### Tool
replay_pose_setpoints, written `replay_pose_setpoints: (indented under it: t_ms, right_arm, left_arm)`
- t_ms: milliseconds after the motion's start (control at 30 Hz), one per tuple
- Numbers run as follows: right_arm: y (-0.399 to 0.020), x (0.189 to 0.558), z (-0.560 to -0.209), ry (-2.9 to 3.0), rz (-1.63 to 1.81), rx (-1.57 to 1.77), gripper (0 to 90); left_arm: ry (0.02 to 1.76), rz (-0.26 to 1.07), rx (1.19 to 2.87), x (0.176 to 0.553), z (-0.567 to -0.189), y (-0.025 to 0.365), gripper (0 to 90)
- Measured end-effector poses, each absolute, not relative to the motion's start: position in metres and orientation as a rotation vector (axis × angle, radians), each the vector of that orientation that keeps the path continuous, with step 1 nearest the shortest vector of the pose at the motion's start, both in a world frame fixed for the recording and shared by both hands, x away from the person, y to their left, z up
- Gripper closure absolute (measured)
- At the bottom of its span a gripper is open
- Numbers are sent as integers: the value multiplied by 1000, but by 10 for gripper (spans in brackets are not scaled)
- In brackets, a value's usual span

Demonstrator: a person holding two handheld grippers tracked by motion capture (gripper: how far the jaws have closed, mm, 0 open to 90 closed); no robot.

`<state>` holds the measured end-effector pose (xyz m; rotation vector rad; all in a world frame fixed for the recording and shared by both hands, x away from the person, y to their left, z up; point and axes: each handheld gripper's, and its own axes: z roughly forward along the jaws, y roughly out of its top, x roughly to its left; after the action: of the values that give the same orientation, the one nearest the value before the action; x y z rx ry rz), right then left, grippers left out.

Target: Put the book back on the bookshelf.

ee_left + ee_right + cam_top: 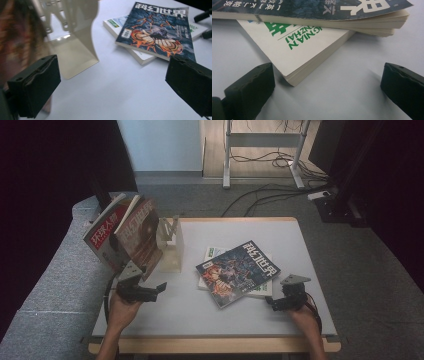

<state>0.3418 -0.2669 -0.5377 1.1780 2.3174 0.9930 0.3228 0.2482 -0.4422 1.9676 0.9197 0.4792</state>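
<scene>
High view: my left gripper (159, 289) sits just below the two magazines (125, 232) leaning in the cream bookend (172, 245) at the table's (200, 315) left edge. Jaws wide, nothing between them. My right gripper (272, 301) rests near the lower right corner of the dark sci-fi magazine (238, 271), which lies flat across a white book (261, 289) mid-table. Floor beyond has cables and desk legs.

Left gripper view: jaws spread, bare tabletop between. Bookend (75, 52) ahead left, blurred magazine cover at the far left edge close to the left jaw. Sci-fi magazine (157, 32) farther right.

Right gripper view: jaws wide apart, empty. White book's (294, 50) corner pokes between them, near the left jaw, not touching. Sci-fi magazine (312, 10) overhangs on top.
</scene>
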Motion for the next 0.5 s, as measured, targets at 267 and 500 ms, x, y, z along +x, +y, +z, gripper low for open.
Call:
replay_pose_setpoints:
  t_ms: [267, 500]
  right_arm:
    - [-267, 342, -538, 2317, 993, 1178, 0]
    - [-267, 342, -538, 2317, 993, 1177, 0]
  left_arm:
    - [875, 438, 2053, 341, -465, 217, 0]
    - [860, 410, 2104, 353, -485, 201, 0]
